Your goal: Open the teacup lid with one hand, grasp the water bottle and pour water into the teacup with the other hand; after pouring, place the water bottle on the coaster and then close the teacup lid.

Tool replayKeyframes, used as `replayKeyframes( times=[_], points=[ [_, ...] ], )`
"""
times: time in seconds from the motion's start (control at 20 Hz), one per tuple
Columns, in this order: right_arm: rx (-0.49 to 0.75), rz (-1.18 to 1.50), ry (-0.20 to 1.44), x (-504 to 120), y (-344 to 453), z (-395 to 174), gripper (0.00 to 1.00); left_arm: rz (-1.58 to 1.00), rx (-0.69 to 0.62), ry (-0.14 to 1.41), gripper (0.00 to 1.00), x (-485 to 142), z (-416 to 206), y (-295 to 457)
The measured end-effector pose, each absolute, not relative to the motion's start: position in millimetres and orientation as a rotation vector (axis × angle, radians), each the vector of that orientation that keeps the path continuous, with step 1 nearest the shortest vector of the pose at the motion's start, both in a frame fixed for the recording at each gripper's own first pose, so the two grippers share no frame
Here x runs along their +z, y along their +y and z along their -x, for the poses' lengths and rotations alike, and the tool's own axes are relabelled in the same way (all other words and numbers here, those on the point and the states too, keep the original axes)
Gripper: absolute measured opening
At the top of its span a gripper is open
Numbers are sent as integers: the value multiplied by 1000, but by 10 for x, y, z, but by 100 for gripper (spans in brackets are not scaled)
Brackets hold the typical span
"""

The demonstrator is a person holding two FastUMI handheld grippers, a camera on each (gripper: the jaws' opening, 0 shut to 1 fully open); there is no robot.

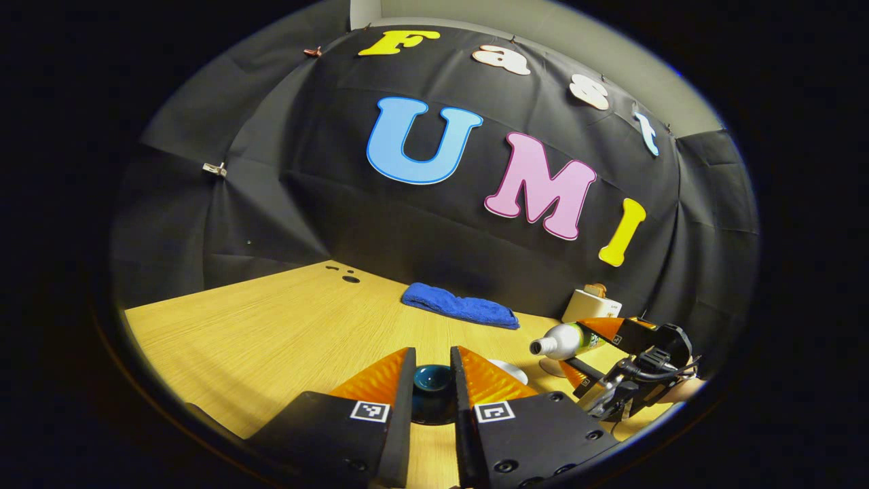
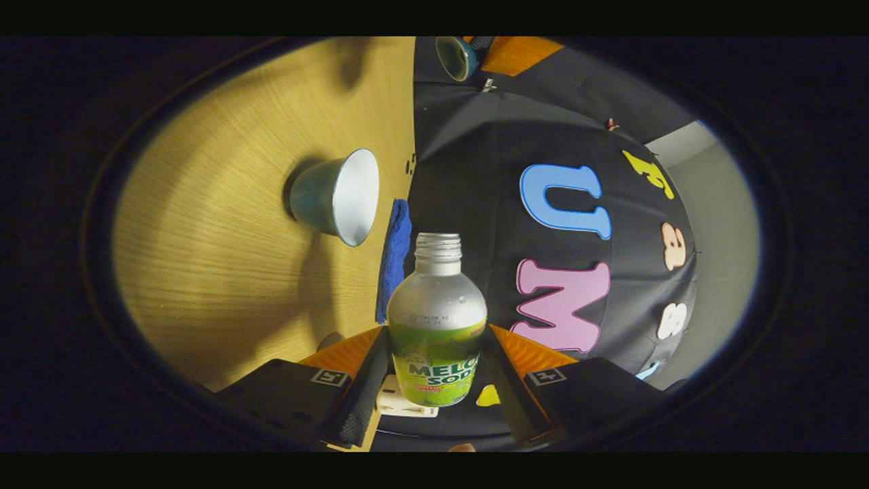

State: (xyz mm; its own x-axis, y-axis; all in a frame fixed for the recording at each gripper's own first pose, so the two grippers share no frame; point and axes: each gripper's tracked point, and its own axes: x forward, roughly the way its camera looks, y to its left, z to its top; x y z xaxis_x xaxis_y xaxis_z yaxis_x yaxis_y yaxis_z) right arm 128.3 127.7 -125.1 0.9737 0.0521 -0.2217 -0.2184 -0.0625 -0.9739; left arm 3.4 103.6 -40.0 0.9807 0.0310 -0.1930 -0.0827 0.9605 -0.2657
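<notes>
The water bottle [image 2: 437,326] label reads "MELON SODA".

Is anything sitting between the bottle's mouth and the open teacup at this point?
Nothing visible does. In the right gripper view the right tongs hold the water bottle tipped on its side, its uncapped mouth aimed past the open teacup, with only bare table between. The left tongs hold the lid away from the cup.

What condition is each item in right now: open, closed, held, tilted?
Dark blue ceramic teacup lid: off the cup, held between left gripper fingers.
Clear plastic water bottle: uncapped, tipped sideways, gripped by right gripper.
Teal teacup: open, standing on the wooden table.
Blue towel: folded, lying flat.
</notes>
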Motion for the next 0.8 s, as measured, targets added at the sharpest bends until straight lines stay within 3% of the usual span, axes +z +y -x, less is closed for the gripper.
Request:
replayKeyframes(
  times=[0.1, 0.55, 0.6, 0.65, 0.8],
  points=[
    [229, 1649, 126, -1249, 1284, -1284, 76, 277, 58, 190, 31, -398, -39, 1031],
    [256, 1773, 121, -1297, 1282, -1278, 84, 280, 59, 195, 31, -426, -37, 1042],
    [259, 1780, 120, -1297, 1288, -1277, 80, 280, 60, 196, 31, -421, -37, 1047],
    [262, 1780, 123, -1298, 1287, -1272, 84, 279, 61, 195, 31, -427, -44, 1046],
    [263, 1780, 127, -1308, 1290, -1274, 80, 277, 60, 193, 31, -411, -36, 1049]
  ],
)
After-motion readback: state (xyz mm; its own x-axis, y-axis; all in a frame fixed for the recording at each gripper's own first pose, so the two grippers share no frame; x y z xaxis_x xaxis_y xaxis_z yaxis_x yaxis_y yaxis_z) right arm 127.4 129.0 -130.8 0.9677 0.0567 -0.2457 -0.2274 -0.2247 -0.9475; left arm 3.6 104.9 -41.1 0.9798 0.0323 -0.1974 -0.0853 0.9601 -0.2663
